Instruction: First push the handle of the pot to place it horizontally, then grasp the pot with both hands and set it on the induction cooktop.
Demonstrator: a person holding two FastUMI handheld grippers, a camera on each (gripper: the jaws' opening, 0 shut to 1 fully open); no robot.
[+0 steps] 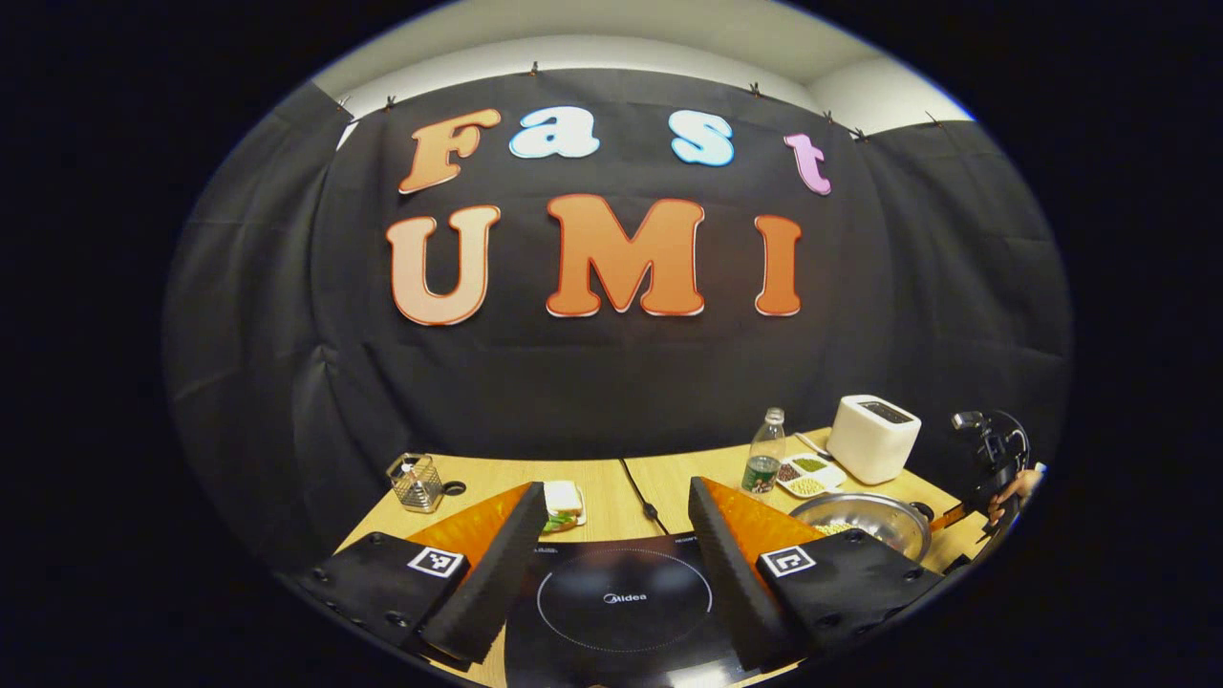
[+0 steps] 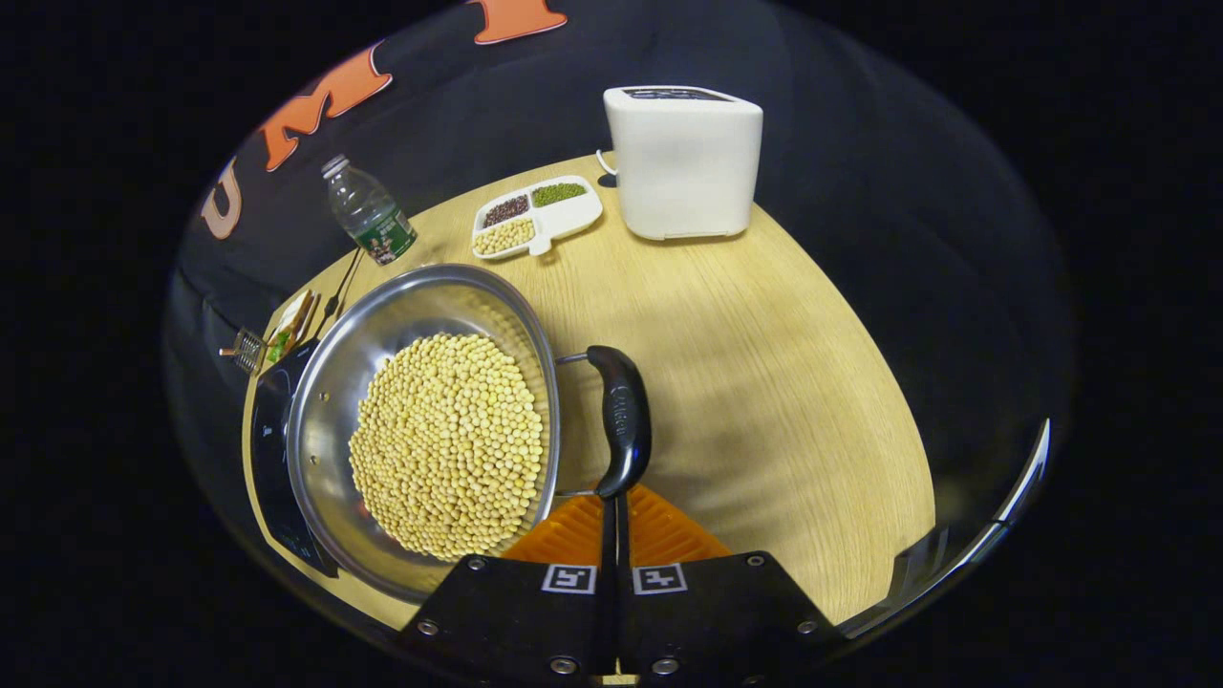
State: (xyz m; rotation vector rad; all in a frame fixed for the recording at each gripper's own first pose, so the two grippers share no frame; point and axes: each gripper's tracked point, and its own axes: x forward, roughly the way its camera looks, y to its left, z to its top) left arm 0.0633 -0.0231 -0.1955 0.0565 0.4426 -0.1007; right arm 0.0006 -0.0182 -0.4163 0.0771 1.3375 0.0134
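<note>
A stainless steel pot (image 2: pixel 420 420) sits on a light wooden table (image 2: pixel 764 382), filled with a mound of yellow soybeans (image 2: pixel 447 444). Its black side handle (image 2: pixel 621 420) points toward the right gripper. Behind the pot, a white divided dish (image 2: pixel 537 216) holds dark beans, green beans and pale beans in separate compartments. Near it stand a clear plastic bottle (image 2: pixel 368 210) with a green label, too small to read, and a white toaster (image 2: pixel 683 161).

The right gripper (image 2: pixel 611 516) has its fingers closed together, holding nothing, their tips just at the near end of the handle; contact cannot be confirmed.

In the left gripper view, the left gripper (image 1: pixel 616 506) hangs wide open and empty above a black induction cooktop (image 1: pixel 621 602) marked "Midea". The pot lies on the table just to the cooktop's right. A small wire basket (image 1: pixel 416 481) and a sandwich (image 1: pixel 562 505) sit further back.
</note>
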